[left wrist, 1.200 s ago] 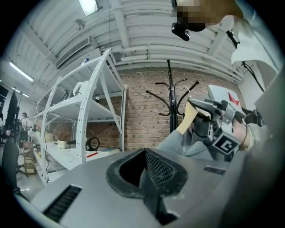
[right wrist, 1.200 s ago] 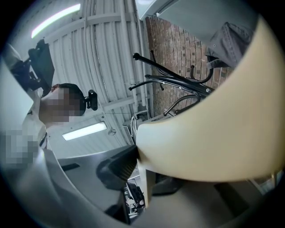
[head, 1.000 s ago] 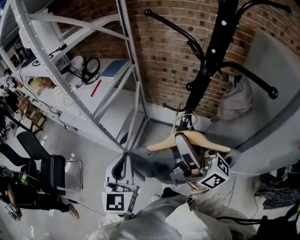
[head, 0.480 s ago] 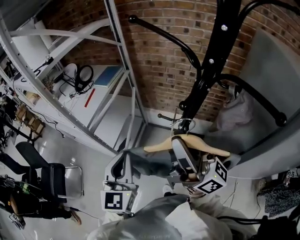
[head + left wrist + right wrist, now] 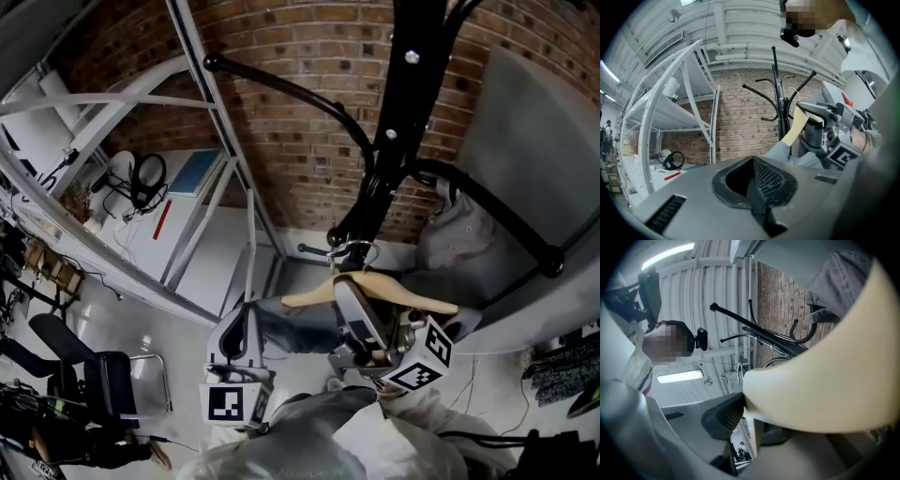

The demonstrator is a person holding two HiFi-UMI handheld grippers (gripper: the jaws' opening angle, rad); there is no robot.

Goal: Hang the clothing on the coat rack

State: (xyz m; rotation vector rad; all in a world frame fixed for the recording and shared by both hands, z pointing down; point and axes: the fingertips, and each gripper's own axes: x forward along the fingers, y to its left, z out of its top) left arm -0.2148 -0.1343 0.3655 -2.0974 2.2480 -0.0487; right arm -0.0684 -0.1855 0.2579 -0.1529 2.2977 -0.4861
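With right gripper [image 5: 354, 298] jaws shut on the hanger [image 5: 417, 296] and left gripper [image 5: 244, 323] jaws pinching the grey clothing [image 5: 295, 325], at 6 o'clock below the coat rack [image 5: 403, 94], lift gently to slip the wire hook [image 5: 352, 251] over the black arm [image 5: 487, 211] at 2 o'clock.

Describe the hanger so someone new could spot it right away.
Start at the black coat rack against the brick wall. Just below its lowest arms, the right gripper clamps a wooden hanger with a grey garment draped from it. It is the only pale, bare-wood thing among black metal and grey cloth, with a wire hook on top.
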